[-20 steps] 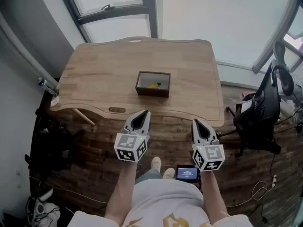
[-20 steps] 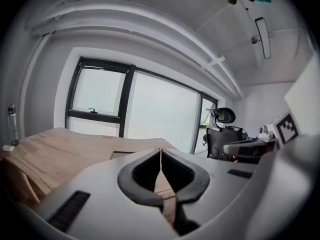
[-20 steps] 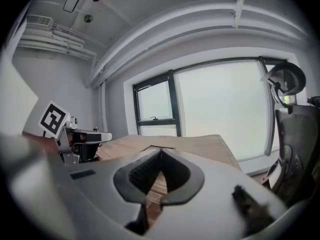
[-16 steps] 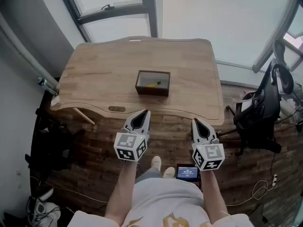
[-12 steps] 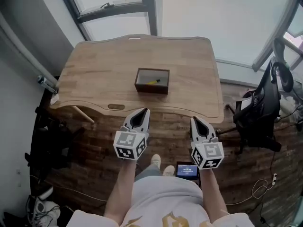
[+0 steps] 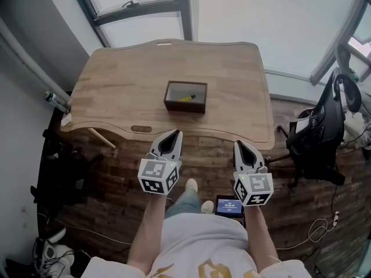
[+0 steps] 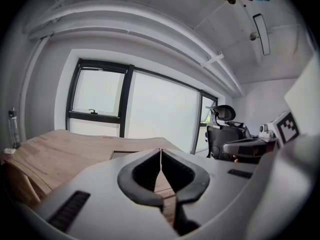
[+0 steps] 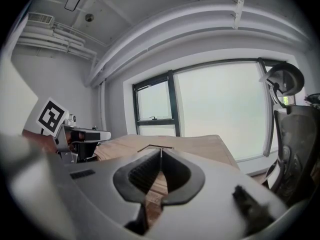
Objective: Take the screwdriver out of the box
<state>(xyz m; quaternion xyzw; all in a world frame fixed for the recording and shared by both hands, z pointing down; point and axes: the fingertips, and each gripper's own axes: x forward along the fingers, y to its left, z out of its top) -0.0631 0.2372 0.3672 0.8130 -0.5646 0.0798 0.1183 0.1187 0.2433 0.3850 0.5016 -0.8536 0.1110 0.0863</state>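
A dark open box (image 6: 185,97) sits near the middle of the wooden table (image 6: 116,91), with a yellow-handled screwdriver (image 6: 186,98) lying inside it. My left gripper (image 6: 177,133) hovers short of the table's near edge, shut and empty; its tips meet in the left gripper view (image 7: 160,150). The right gripper (image 6: 236,143) hangs level with it to the right, also shut and empty, tips touching in the right gripper view (image 8: 160,150). The box's rim (image 8: 156,146) shows just beyond the right tips. Both grippers stay well short of the box.
A black office chair (image 6: 322,135) stands right of the table. Large windows (image 6: 249,10) run behind it. A small screen (image 6: 229,206) lies on the brick-pattern floor by the person's feet. A bottle (image 6: 57,104) sits off the table's left edge. Cables trail at the lower right.
Both grippers have kept their places below the table edge. The table and box have slid slightly up in the head view, as the head tipped a little.
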